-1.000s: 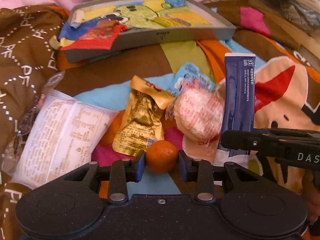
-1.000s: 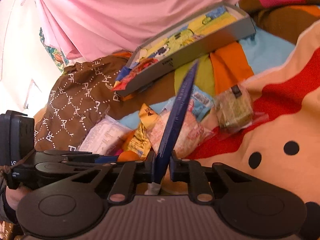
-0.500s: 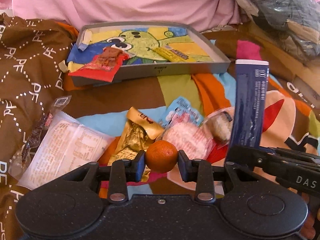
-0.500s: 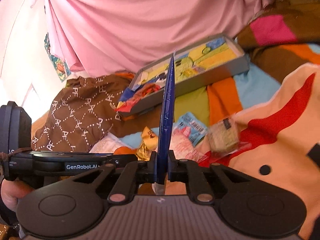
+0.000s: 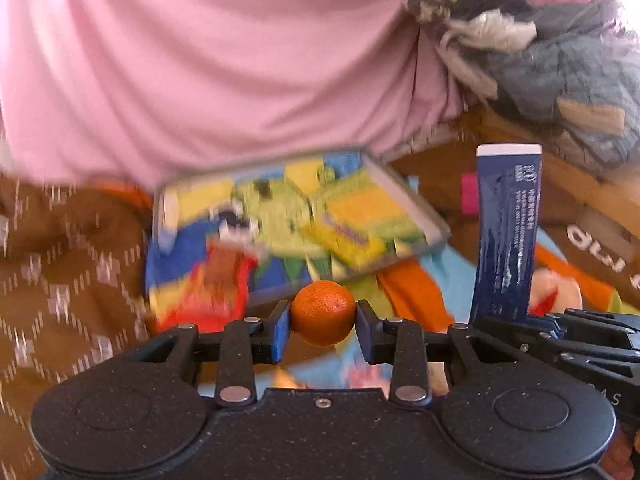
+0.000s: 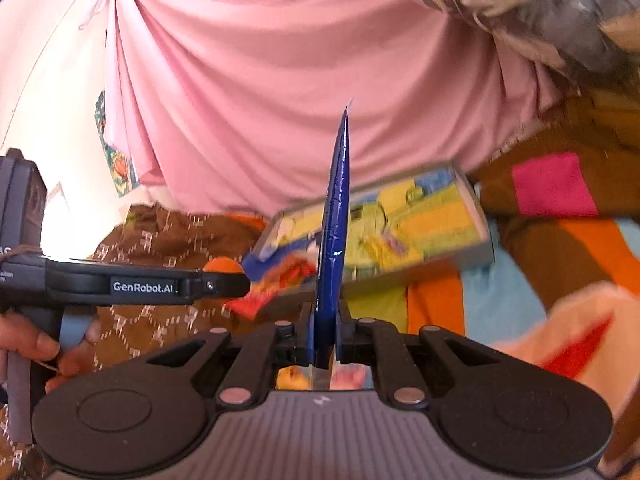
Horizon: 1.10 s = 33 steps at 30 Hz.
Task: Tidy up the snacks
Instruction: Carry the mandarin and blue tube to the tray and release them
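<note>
Orange and blue sachet (both gripped)

Open air lies between both raised grippers and the grey tray ahead on the patterned blanket. The tray's near-left corner is crowded by a red packet, while its yellow right half looks bare. Pink fabric walls off the far side, and piled clothing blocks the right. The left gripper hangs just beside the right gripper.
</note>
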{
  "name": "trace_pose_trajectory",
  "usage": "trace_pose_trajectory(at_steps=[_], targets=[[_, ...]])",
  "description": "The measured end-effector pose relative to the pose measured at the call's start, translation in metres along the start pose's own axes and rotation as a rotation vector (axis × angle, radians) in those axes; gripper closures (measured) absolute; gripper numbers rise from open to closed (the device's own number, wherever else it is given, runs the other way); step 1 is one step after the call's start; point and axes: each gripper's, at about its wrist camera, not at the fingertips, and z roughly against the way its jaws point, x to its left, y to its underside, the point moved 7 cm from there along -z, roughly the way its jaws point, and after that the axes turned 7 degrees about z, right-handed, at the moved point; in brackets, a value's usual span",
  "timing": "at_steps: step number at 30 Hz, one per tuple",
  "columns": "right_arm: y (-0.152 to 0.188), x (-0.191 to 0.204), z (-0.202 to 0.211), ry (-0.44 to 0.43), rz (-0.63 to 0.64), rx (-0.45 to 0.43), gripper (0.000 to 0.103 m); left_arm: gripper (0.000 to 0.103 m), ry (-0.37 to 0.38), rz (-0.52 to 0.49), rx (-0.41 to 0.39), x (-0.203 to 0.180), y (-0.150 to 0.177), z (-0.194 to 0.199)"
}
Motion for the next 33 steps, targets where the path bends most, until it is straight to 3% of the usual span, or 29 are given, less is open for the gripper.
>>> trace_pose_trajectory(at_steps=[7, 12, 22, 33], targets=[[-0.056, -0.012, -0.054, 0.001, 0.038, -0.064, 0.092, 0.066, -0.022, -0.005, -0.105, 0.018, -0.042, -0.032], [-0.073, -0.02, -0.102, -0.004, 0.012, -0.085, 0.092, 0.066, -0.044, 0.008, -0.113, 0.042, -0.052, -0.065], [-0.049, -0.033, -0.167, 0.003, 0.006, -0.014, 0.092, 0.066, -0.072, 0.077, -0.074, 0.083, -0.032, -0.129], [-0.031, -0.049, -0.195, -0.001, -0.017, 0.037, 0.092, 0.066, -0.044, 0.075, -0.06, 0.076, -0.02, -0.163]])
